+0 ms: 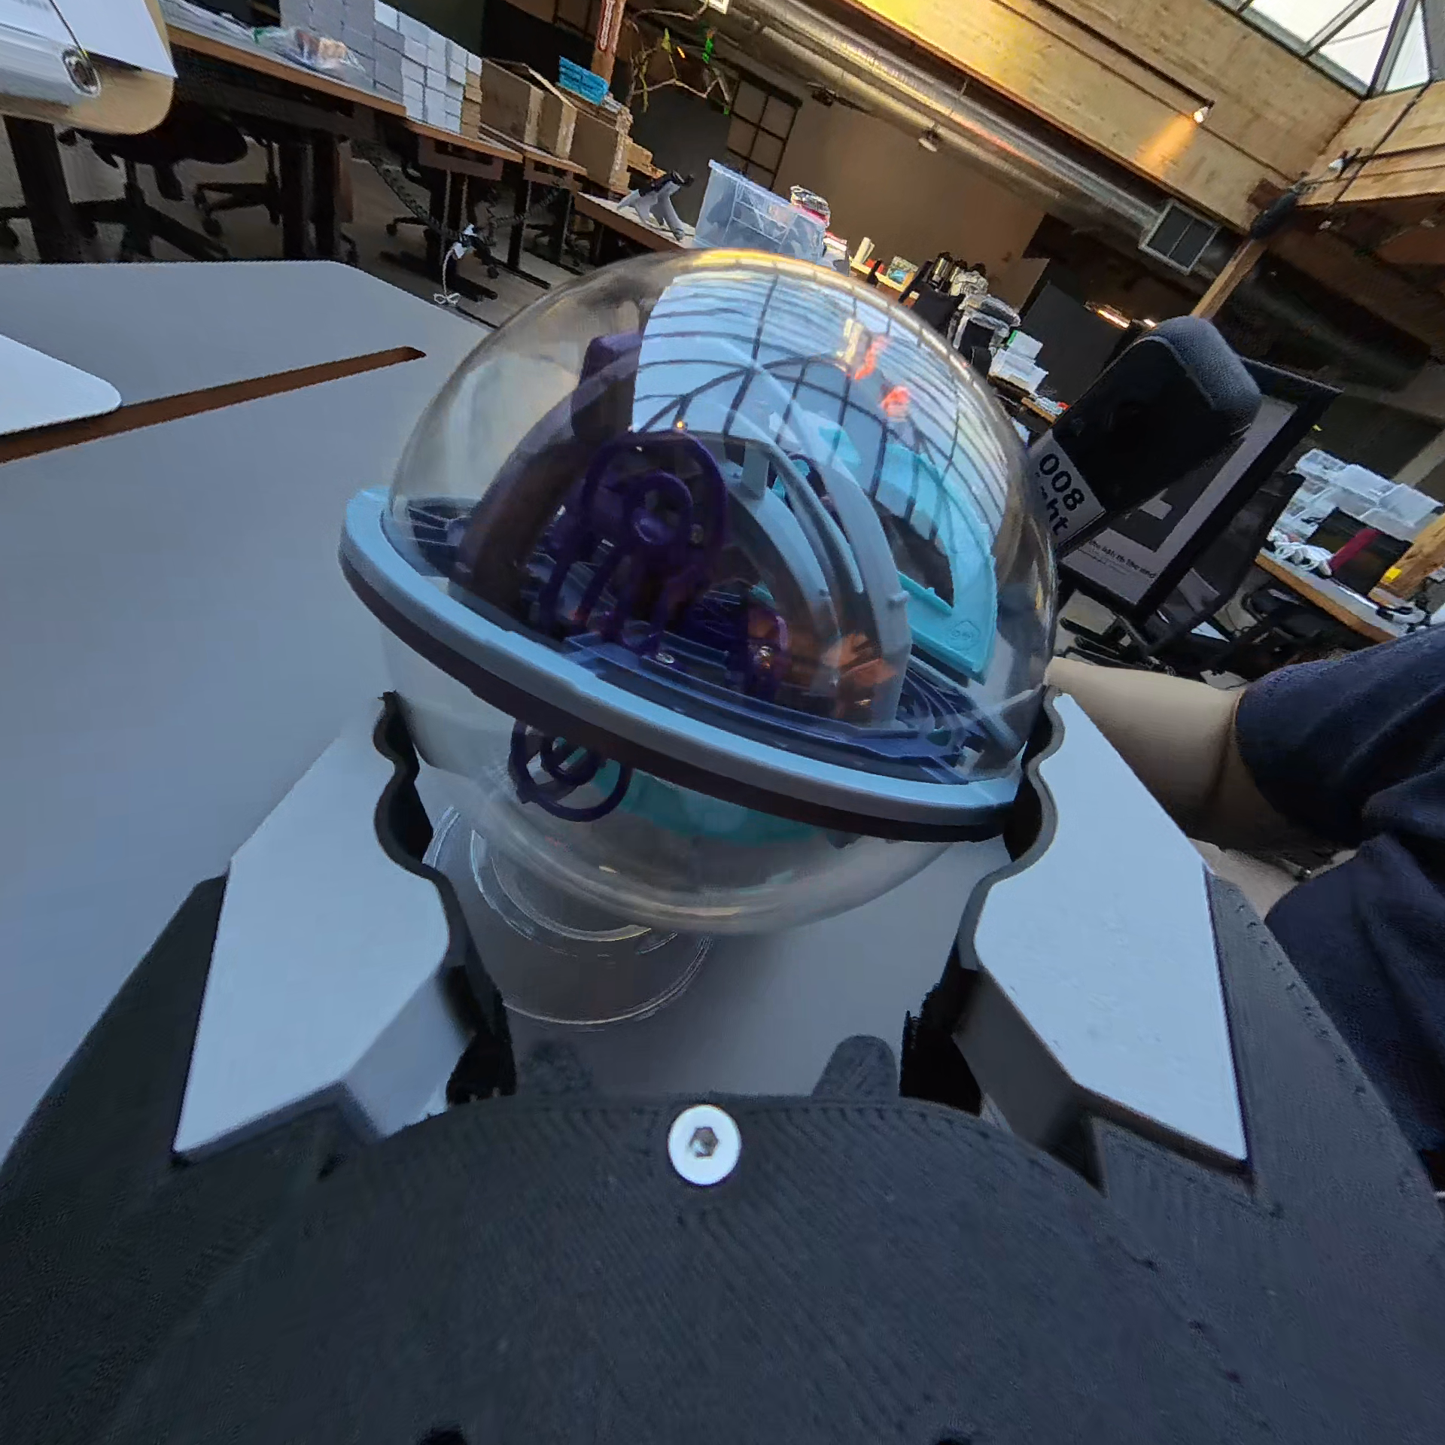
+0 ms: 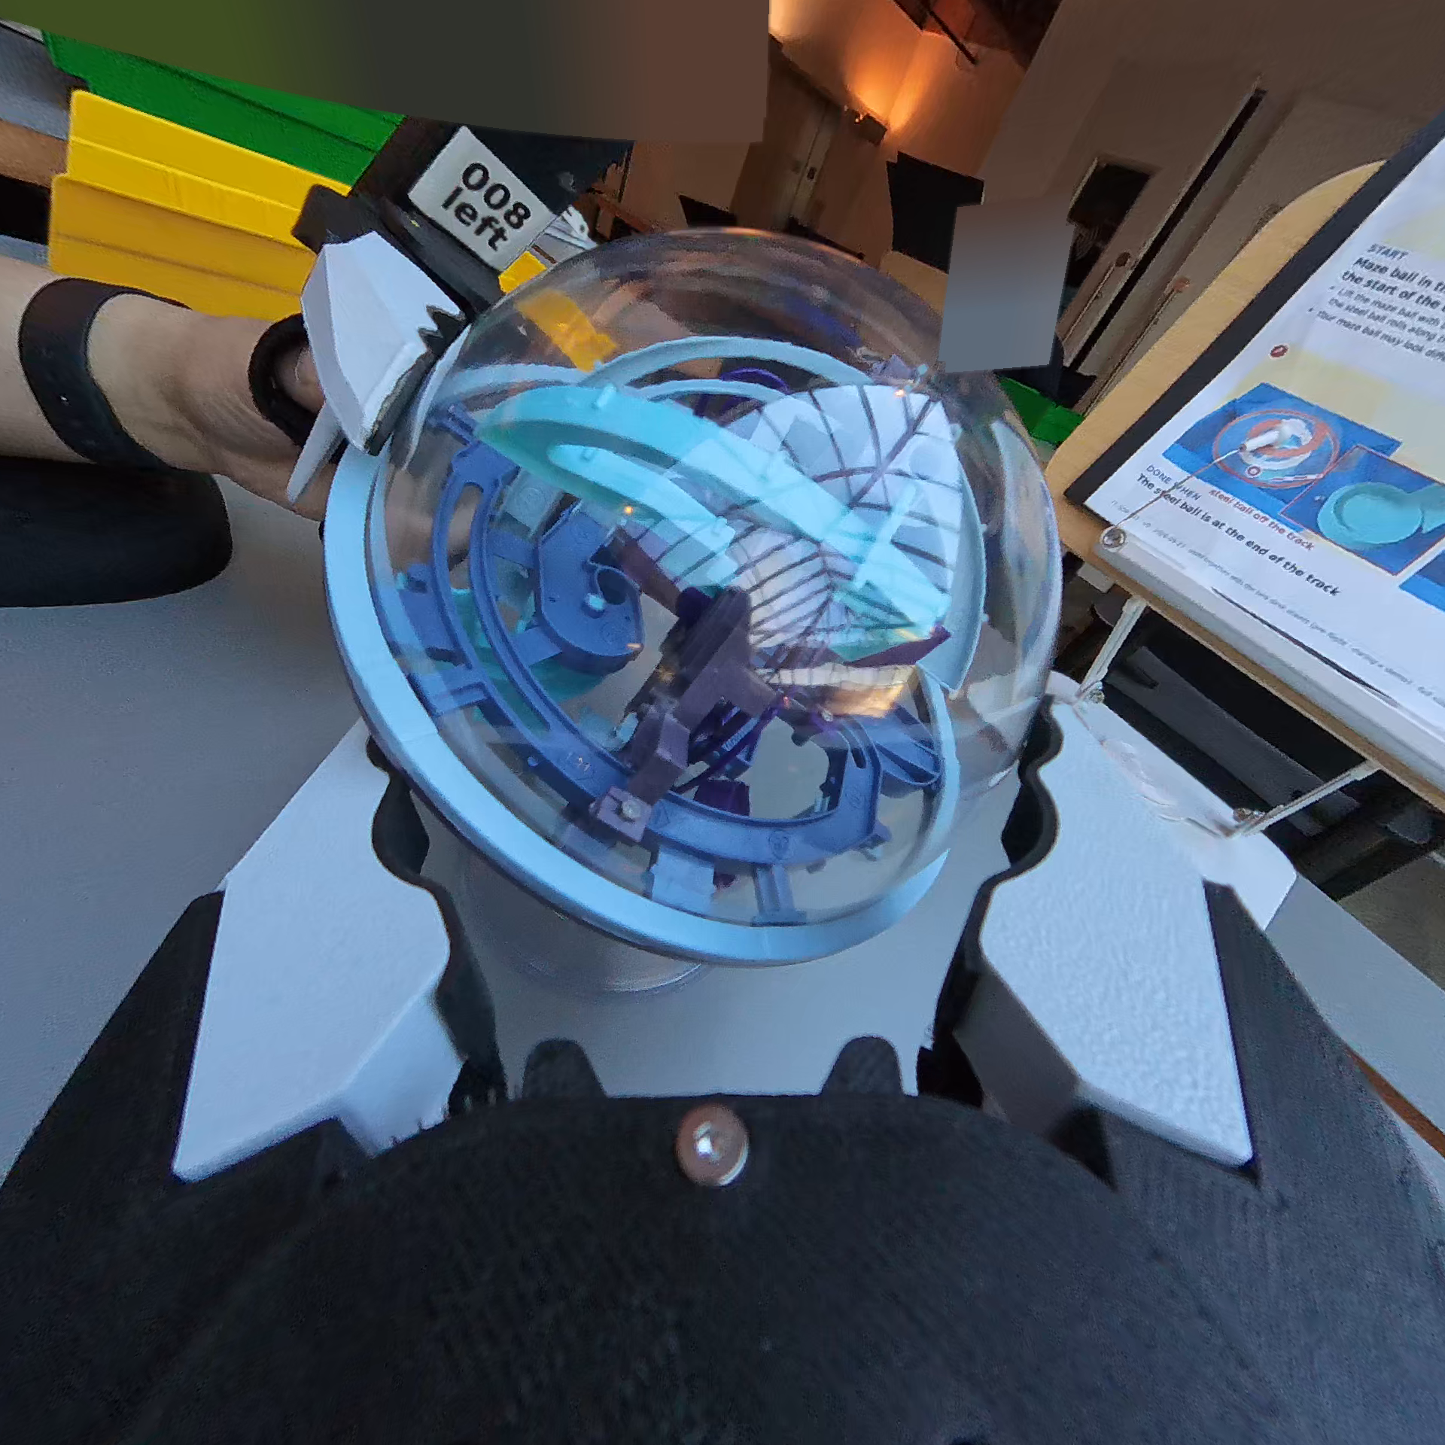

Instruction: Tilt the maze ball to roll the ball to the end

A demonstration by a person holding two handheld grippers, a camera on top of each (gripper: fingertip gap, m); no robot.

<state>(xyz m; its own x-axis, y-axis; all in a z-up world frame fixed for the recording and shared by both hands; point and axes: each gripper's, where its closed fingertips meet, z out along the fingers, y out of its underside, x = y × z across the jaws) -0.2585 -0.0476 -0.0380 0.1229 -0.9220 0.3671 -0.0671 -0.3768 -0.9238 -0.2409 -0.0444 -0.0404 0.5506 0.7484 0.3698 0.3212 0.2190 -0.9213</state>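
Maze ball (image 1: 704, 594): clear sphere with grey equator ring and blue, purple and teal tracks inside, held tilted above your grey desk (image 1: 156, 547). Your left gripper (image 1: 715, 751): white fingers (image 1: 328, 899) pressed against the sphere's sides, clamped on it. Your right gripper (image 2: 715, 782): fingers (image 2: 1095, 899) likewise closed against the sphere from the opposite side. Steel ball: you cannot pick it out among the tracks. Instruction sheet (image 2: 1290, 438): propped on a stand, right of the sphere in the right wrist view.
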